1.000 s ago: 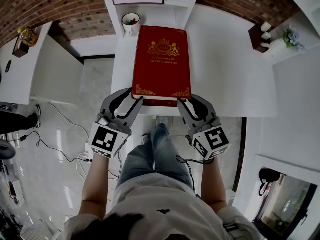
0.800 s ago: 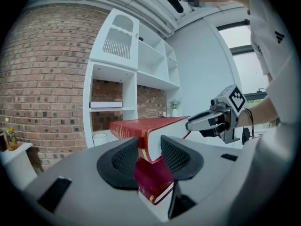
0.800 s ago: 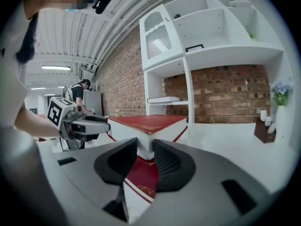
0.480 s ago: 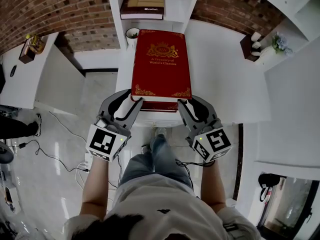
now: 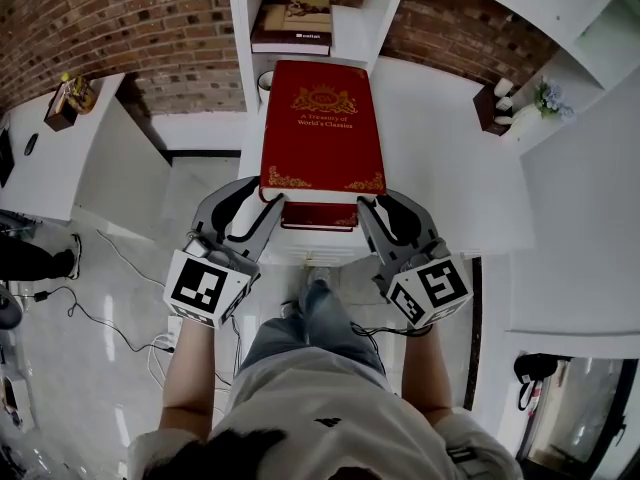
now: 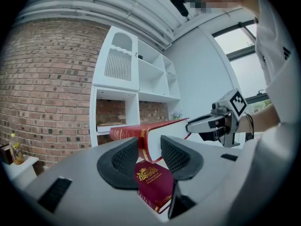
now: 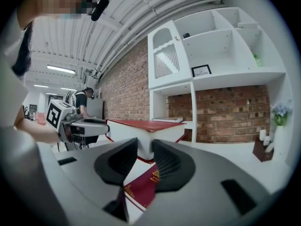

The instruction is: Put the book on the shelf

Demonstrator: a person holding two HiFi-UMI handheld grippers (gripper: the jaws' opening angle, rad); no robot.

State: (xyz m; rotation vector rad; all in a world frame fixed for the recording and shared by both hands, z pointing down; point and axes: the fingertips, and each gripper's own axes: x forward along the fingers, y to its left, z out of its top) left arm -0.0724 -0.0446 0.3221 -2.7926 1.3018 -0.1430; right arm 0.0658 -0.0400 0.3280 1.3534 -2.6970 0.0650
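brick wall [image 5: 120,18] backs it all. left gripper [image 5: 268,200] pinches the red book [image 5: 323,128] at its near left corner, right gripper [image 5: 372,204] at its near right. the book is level, its far edge at the white shelf [image 5: 240,28], below another book [image 5: 293,26].

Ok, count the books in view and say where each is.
3. A red book gripped at its near corners by the left gripper and right gripper; a darker red book on the table below it; a tan book flat on the shelf behind. More may be hidden.
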